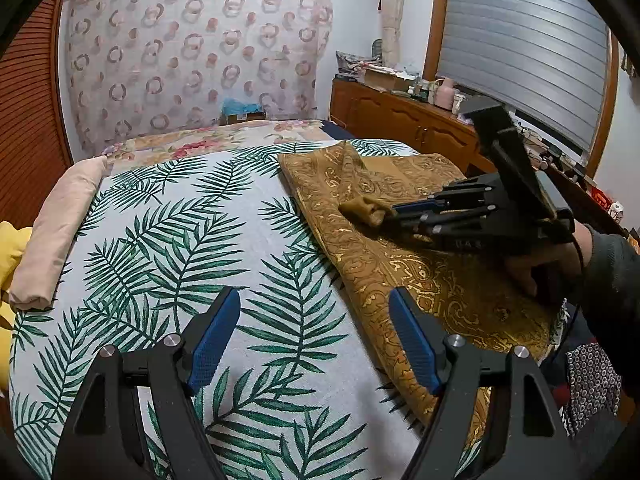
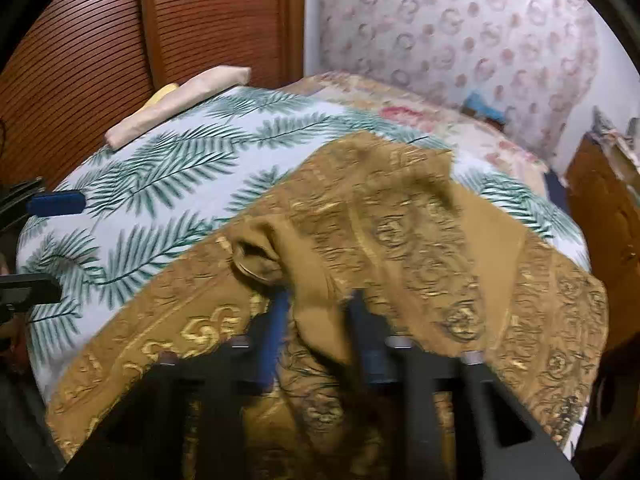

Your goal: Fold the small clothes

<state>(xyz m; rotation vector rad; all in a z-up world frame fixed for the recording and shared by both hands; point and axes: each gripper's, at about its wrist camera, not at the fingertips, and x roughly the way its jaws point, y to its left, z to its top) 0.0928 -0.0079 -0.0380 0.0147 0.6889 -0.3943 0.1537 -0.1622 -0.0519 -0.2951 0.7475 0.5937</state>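
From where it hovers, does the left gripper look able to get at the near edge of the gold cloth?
Probably yes: the left gripper is open, the gold cloth lies beside its right finger, and nothing sits between. The right gripper holds a fold farther off.

Golden-brown patterned cloth (image 1: pixel 404 264), partly folded, on bed

- Bedspread (image 1: pixel 168 216) with a green palm-leaf print, covering the near part of the bed.
- Floral cover (image 1: pixel 224 140) beyond it, at the far end.
- Rolled beige cloth (image 1: pixel 60 224) along the left edge.
- Circle-patterned curtain (image 1: pixel 192 48) on the far wall.
- Wooden cabinet (image 1: pixel 400 116) on the right, cluttered on top.
- Grey roller blind (image 1: pixel 520 44) above it.
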